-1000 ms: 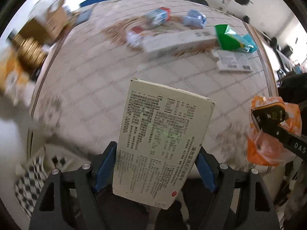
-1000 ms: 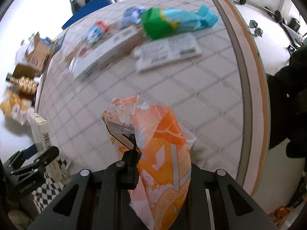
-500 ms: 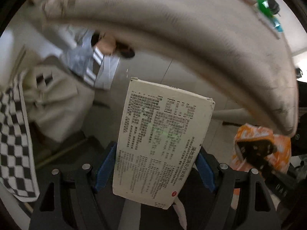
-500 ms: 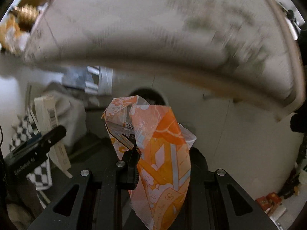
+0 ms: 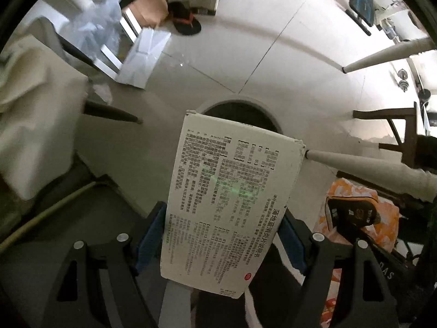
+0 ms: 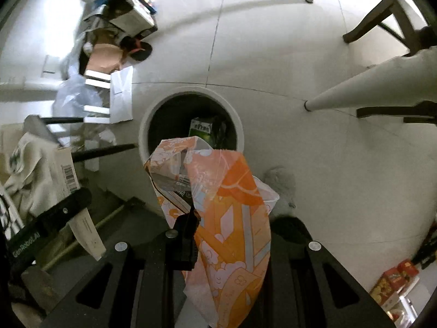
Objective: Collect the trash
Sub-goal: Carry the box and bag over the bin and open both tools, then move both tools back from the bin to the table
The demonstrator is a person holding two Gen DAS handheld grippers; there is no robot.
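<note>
1. The printed medicine carton stood clamped between the blue pads of the left gripper, its far end above the near rim of the round white-rimmed bin on the floor. Judged from that, a release there risked the carton catching the rim and tipping out onto the tiles, since only its top end overlapped the opening.

2. The orange patterned wrapper hung pinched in the nearly closed right gripper, directly over the near edge of the same bin. Being light and crumpled, it would likely drift or cling to a finger when let go, and could land on the floor beside the bin.

3. A green carton already lay inside the bin, so the opening was partly taken; a flat box dropped squarely across it might bridge the top rather than sink.

4. Both tools crowded one opening: in the left view the right gripper with its wrapper sat just beside the carton. Letting go together could make the items collide or the fingers knock.

5. A white tapered table leg slanted near the bin's right side, and a dark chair frame stood behind it. A wide swing on withdrawal might strike either.
</note>
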